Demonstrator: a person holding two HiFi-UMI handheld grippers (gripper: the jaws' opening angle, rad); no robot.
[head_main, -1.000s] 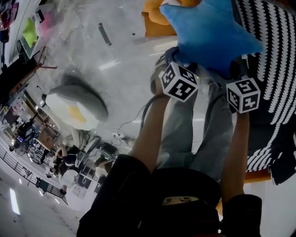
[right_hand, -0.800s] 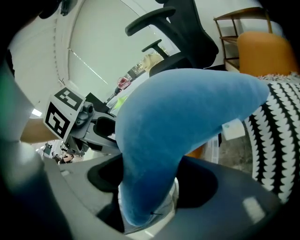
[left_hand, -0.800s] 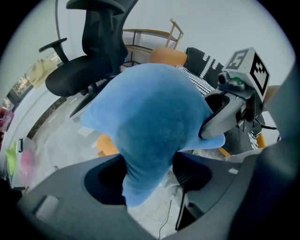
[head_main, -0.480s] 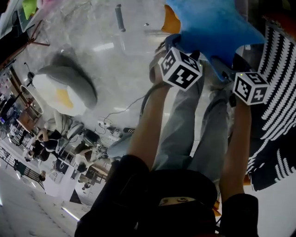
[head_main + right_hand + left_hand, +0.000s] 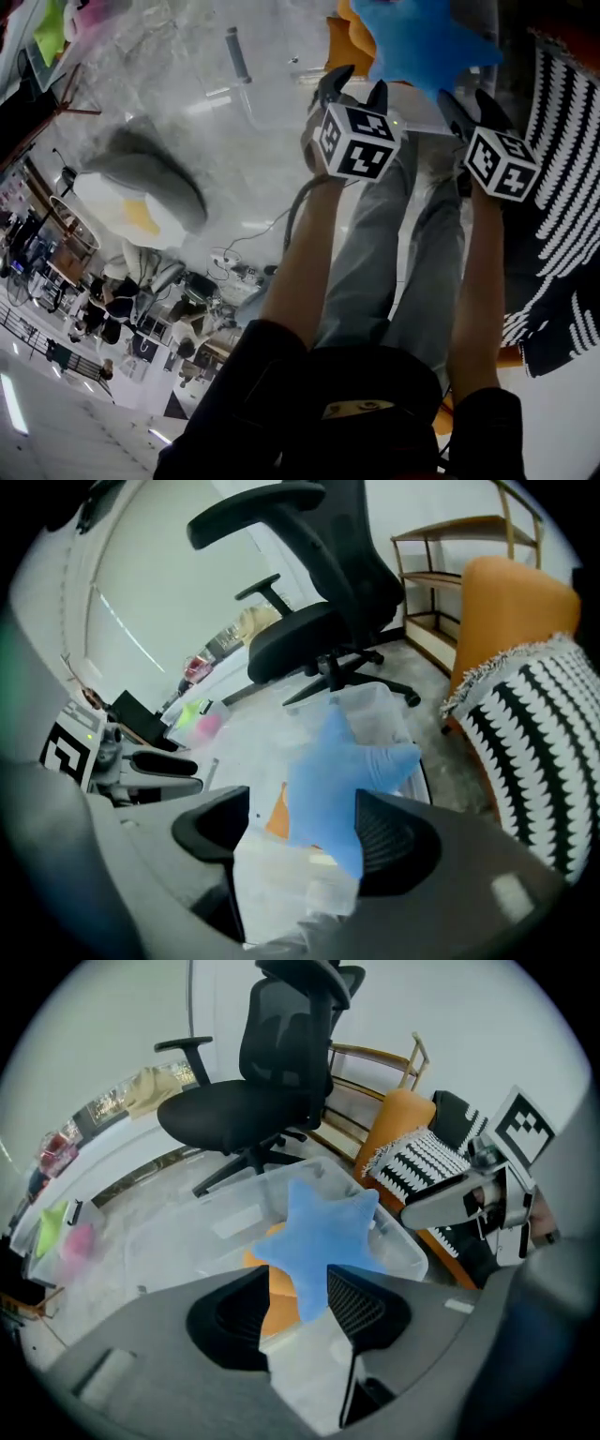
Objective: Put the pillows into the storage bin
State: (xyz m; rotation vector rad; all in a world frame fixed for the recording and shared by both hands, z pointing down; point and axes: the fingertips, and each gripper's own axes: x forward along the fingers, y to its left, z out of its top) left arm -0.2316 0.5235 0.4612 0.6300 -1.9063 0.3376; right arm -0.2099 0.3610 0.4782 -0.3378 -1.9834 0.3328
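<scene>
Though gripper views miss it, the head view shows a white pillow (image 5: 141, 211).

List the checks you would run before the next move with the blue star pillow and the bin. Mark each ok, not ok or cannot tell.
1. Blue star pillow over the storage bin: ok, it sits above the orange pillow.
2. Left gripper clear of the star: ok. Jaws apart, just been closing; star's tip between them, unpinched.
3. Right gripper clear of the star: ok. Jaws apart, just been opening; star's tip between them, unpinched.
4. Star fully inside the rim: cannot tell.
5. All pillows binned: not ok. A white-and-yellow pillow lies on the floor.
</scene>
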